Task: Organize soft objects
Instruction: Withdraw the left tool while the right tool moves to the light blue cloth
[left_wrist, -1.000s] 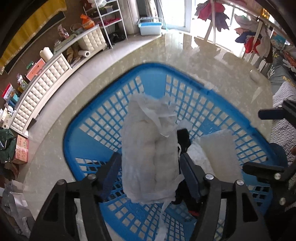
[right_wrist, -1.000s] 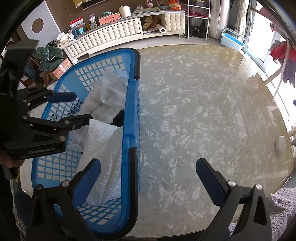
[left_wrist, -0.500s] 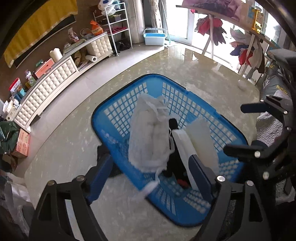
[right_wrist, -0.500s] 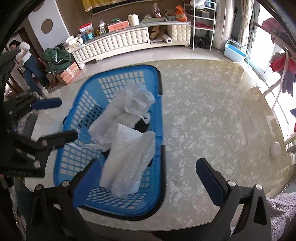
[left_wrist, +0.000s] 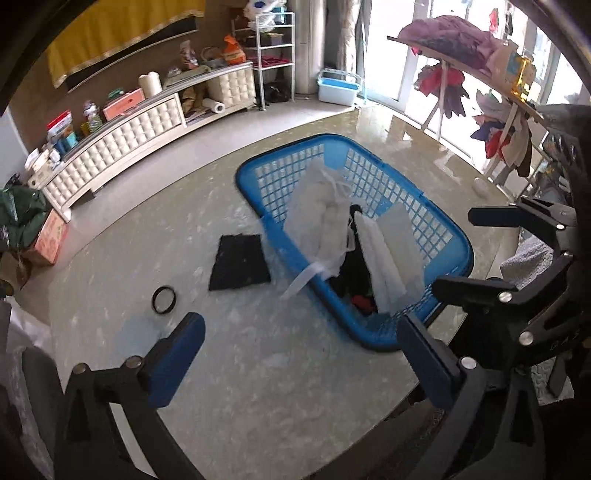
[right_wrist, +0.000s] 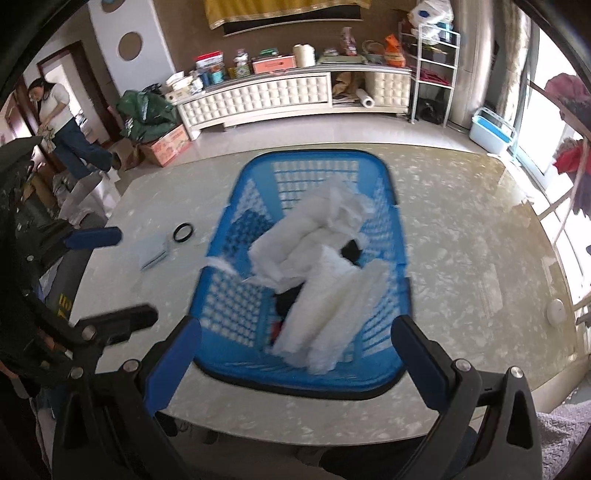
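Both claws empty, jaws spread wide: left gripper (left_wrist: 299, 354) low centre of its frame, right gripper (right_wrist: 295, 354) low centre of its own, each hanging above the near table edge.

Task items: blue basket (right_wrist: 402, 291) mid-frame on the table. Inside it, a white bagged bundle (right_wrist: 295, 236) lies diagonally, a strip of its wrap trailing over the left rim. A white quilted pad (right_wrist: 332, 317) sits nearer me, with dark fabric underneath, partly hidden. A black cloth (left_wrist: 240, 262) lies flat on the table just left of the basket in the left view.

Handling, my read: everything light and limp. The bundle's film wrap looks slippery and will bunch, so I'd pinch the knotted top, not the loose strip. The pad is floppy; take it at a folded edge. The black cloth lies flush, so scrape-pinch a corner.

Surface: glossy marble-look table (right_wrist: 480, 258), low friction; the basket could slide if nudged. A black ring (left_wrist: 164, 295) and a pale flat packet (right_wrist: 153, 253) also lie on it, left of the basket.

Room: cluttered white cabinet (right_wrist: 258, 96) along the upper frame, a bystander (right_wrist: 59, 118) upper left, a clothes rack (left_wrist: 480, 85) upper right of the left view.
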